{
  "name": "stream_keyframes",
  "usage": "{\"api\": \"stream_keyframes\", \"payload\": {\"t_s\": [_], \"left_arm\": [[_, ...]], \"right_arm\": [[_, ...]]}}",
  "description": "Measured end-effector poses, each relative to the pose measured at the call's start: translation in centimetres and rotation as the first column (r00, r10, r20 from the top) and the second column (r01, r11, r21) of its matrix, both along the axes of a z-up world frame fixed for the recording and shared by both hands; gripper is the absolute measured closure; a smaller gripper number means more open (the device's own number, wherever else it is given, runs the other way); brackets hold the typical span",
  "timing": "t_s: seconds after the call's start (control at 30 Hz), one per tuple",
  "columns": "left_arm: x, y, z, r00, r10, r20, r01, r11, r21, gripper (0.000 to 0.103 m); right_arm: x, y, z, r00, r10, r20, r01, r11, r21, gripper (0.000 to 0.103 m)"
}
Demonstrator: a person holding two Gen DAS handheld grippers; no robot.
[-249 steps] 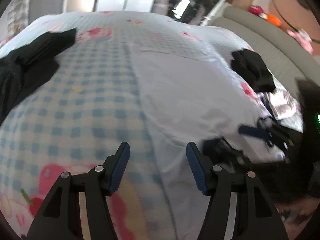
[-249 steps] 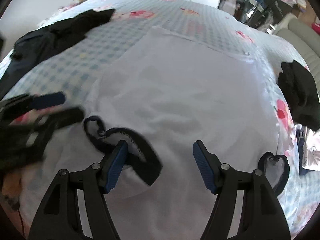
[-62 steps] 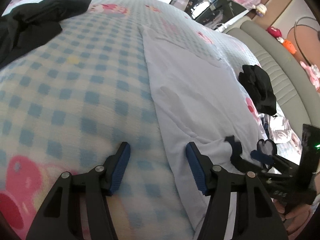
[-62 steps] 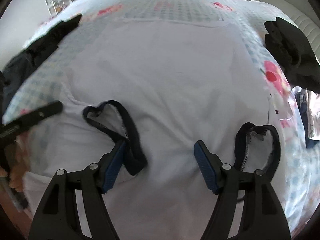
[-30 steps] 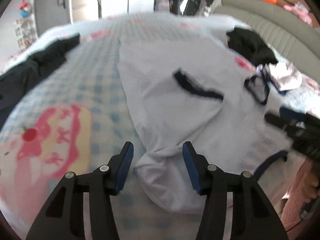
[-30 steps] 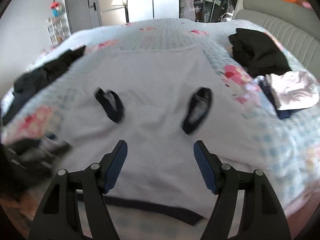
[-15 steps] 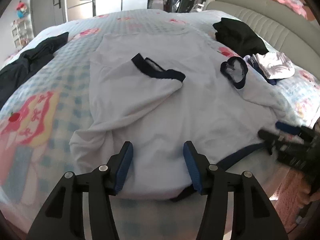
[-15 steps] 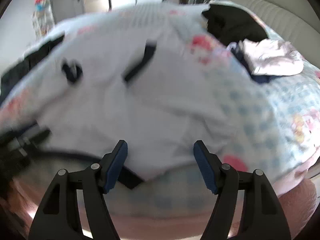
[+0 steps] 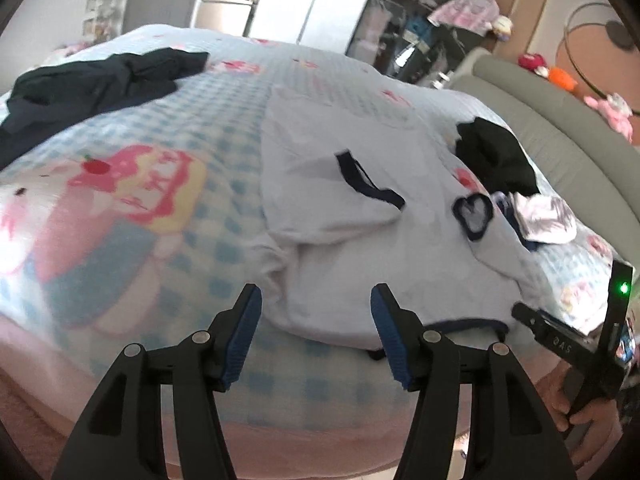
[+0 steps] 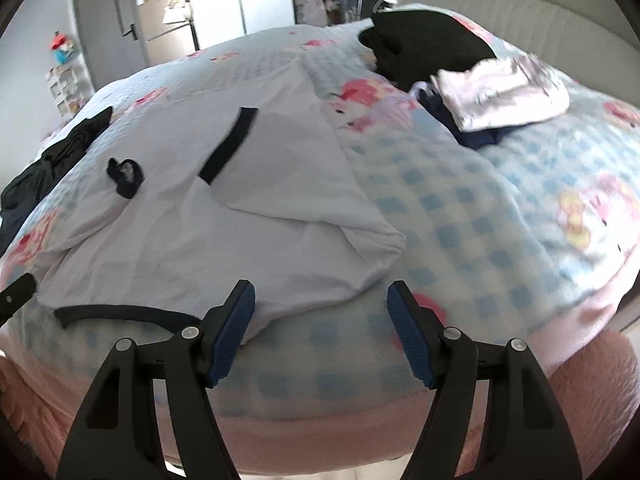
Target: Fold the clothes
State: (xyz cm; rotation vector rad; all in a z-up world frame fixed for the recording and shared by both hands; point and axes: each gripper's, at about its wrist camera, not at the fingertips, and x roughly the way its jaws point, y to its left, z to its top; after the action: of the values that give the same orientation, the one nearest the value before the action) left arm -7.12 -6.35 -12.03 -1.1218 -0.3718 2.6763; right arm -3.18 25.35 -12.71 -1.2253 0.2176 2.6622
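A white T-shirt [image 9: 352, 240] with navy trim lies rumpled on the bed [image 9: 224, 216], its sleeves folded in over the body and its navy neckline [image 10: 116, 314] at the near edge of the checked blanket. The left tongs [image 9: 316, 336] hang above the shirt's near left corner, their jaws opening with nothing between them. The right tongs [image 10: 322, 330] stand spread and empty just off its near right corner; dark clothes [image 9: 92, 80] lie well apart.
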Motion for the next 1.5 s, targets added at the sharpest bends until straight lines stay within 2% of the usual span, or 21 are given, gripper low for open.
{"api": "stream_keyframes", "payload": {"t_s": [0.1,0.3,0.33,0.37,0.4,0.5,0.53,0.57,0.6,0.7,0.8,0.9,1.0,1.07,1.13,1.2,1.3,1.4,1.43,1.47,1.5], "left_arm": [[-0.3,-0.3,0.3,0.999,0.043,-0.005,-0.043,0.999,-0.014,0.044],[-2.5,0.2,-1.4,0.995,0.089,0.036,-0.083,0.988,-0.128,0.045],[-3.2,0.4,-1.9,0.994,0.101,0.053,-0.09,0.981,-0.171,0.051],[-3.7,0.5,-2.3,0.992,0.104,0.069,-0.089,0.977,-0.194,0.066],[-4.0,0.3,-2.5,0.991,0.101,0.083,-0.084,0.978,-0.191,0.072],[-3.8,-0.4,-2.7,0.988,0.127,0.088,-0.109,0.977,-0.185,0.084],[-3.5,-0.6,-2.6,0.986,0.147,0.078,-0.129,0.971,-0.201,0.091],[-3.2,-1.0,-2.5,0.983,0.172,0.066,-0.153,0.961,-0.231,0.093],[-3.0,-1.4,-2.4,0.981,0.186,0.062,-0.166,0.956,-0.244,0.093],[-2.5,-2.2,-2.4,0.983,0.164,0.08,-0.144,0.967,-0.212,0.092],[-1.8,-2.0,-1.7,0.99,0.114,0.083,-0.096,0.975,-0.2,0.084],[-1.0,-2.0,0.0,0.995,0.099,0.017,-0.095,0.981,-0.169,0.078],[-1.6,-2.2,1.7,0.995,0.093,-0.044,-0.097,0.988,-0.118,0.077],[-3.0,-1.8,2.0,0.995,0.085,-0.048,-0.09,0.987,-0.134,0.077],[-5.0,-1.1,1.3,0.998,0.061,-0.004,-0.061,0.986,-0.157,0.077],[-6.9,-0.4,-0.4,0.996,0.04,0.081,-0.027,0.986,-0.162,0.077],[-7.0,0.9,-3.1,0.982,0.024,0.187,0.016,0.978,-0.21,0.075],[-5.1,2.2,-3.5,0.982,0.019,0.188,0.039,0.953,-0.301,0.069],[-4.4,2.3,-3.1,0.982,0.016,0.188,0.043,0.952,-0.302,0.066],[-3.7,2.1,-2.7,0.981,0.012,0.194,0.044,0.959,-0.28,0.063],[-3.1,2.0,-2.2,0.98,0.0,0.199,0.048,0.969,-0.241,0.056]], "right_arm": [[0.0,0.3,0.0,1.0,-0.025,0.007,0.025,1.0,0.004,0.033],[0.2,1.4,-0.6,0.997,-0.075,0.027,0.075,0.997,0.008,0.032],[0.2,1.6,-0.8,0.996,-0.079,0.03,0.079,0.997,0.004,0.032],[0.2,1.8,-0.9,0.996,-0.083,0.033,0.083,0.997,0.0,0.031],[0.0,1.8,-1.1,0.996,-0.077,0.036,0.077,0.997,0.01,0.031],[-0.1,1.7,-1.3,0.997,-0.067,0.042,0.066,0.997,0.026,0.031],[-0.1,1.7,-1.3,0.997,-0.065,0.043,0.064,0.998,0.026,0.031],[-0.1,1.8,-1.3,0.997,-0.065,0.043,0.064,0.998,0.021,0.03],[-0.1,1.9,-1.4,0.997,-0.066,0.043,0.065,0.998,0.016,0.03],[-0.2,1.9,-1.5,0.997,-0.067,0.045,0.066,0.998,0.012,0.03],[-0.3,1.7,-1.6,0.996,-0.069,0.05,0.068,0.997,0.021,0.029],[-0.4,1.8,-1.7,0.996,-0.069,0.052,0.068,0.997,0.019,0.029],[-0.4,1.7,-1.8,0.996,-0.067,0.056,0.066,0.998,0.023,0.029],[-0.4,1.5,-2.0,0.996,-0.067,0.06,0.065,0.997,0.029,0.028],[-0.5,1.4,-2.0,0.996,-0.068,0.063,0.066,0.997,0.033,0.028],[-0.5,1.5,-2.0,0.996,-0.065,0.065,0.062,0.997,0.034,0.028],[-0.4,1.6,-2.0,0.997,-0.053,0.063,0.051,0.998,0.027,0.028],[-0.5,1.8,-2.0,0.997,-0.044,0.071,0.042,0.999,0.025,0.028],[-0.6,1.8,-1.9,0.996,-0.047,0.08,0.044,0.999,0.031,0.028],[-0.7,1.6,-1.6,0.994,-0.058,0.091,0.054,0.998,0.041,0.028],[-0.8,1.5,-1.2,0.992,-0.069,0.102,0.064,0.997,0.05,0.029]]}}
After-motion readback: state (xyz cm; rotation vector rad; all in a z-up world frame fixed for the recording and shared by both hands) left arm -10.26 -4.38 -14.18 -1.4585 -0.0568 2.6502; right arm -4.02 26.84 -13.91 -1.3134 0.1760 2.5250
